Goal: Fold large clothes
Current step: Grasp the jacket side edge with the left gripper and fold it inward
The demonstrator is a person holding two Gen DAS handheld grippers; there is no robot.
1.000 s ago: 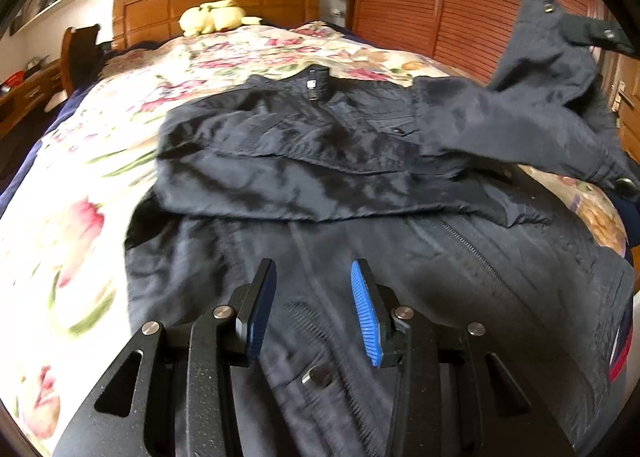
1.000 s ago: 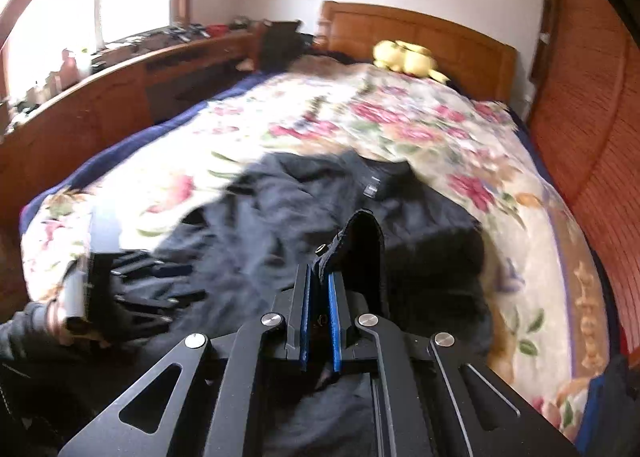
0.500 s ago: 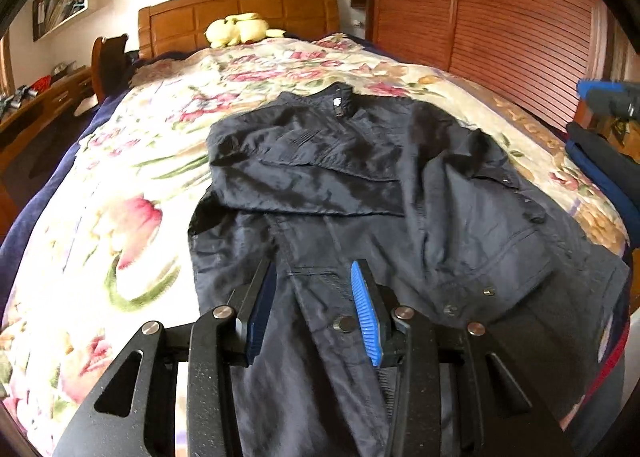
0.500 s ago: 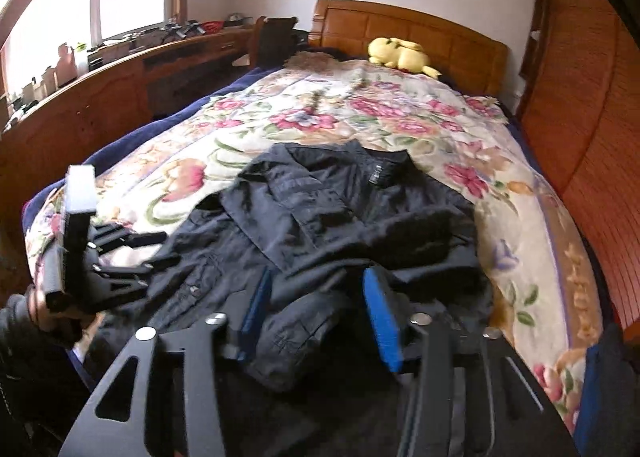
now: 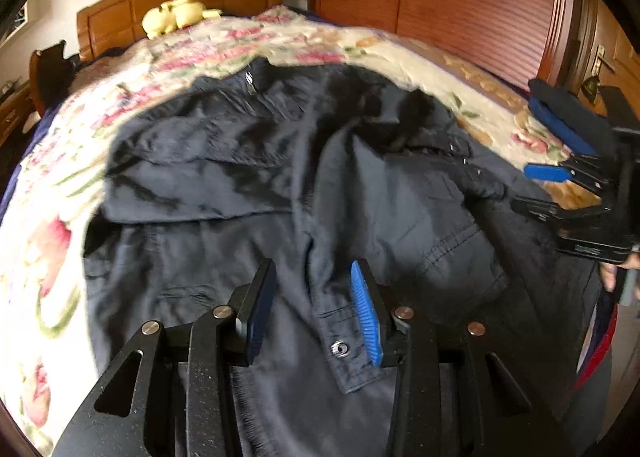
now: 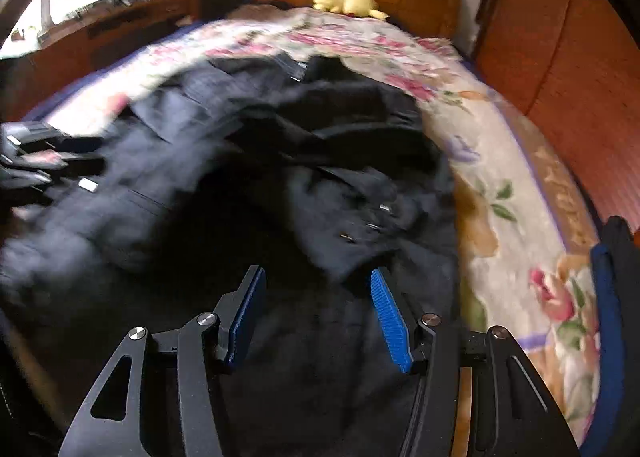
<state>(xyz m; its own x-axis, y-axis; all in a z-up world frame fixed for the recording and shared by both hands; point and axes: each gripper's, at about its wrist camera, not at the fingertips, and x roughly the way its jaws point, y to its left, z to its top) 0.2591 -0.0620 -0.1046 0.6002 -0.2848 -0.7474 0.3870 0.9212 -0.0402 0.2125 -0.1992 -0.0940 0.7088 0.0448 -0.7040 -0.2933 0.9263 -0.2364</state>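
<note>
Left wrist view, left to right: floral bedspread (image 5: 52,241); dark jacket (image 5: 224,161) spread across the near half of the bed, collar to the far side; left gripper (image 5: 312,305) poised over the lower front panel, fingers apart and empty, as a second ago; right sleeve (image 5: 404,217), a second ago lifted high at far right, now laid diagonally across the chest with its snap cuff (image 5: 348,349) beside the left gripper's right pad; right gripper (image 5: 560,153) at the right edge, fingers apart, sleeve released. Right wrist view confirms nothing between those fingers. Judgement: both sleeves appear folded inward; body folds remain.
</note>
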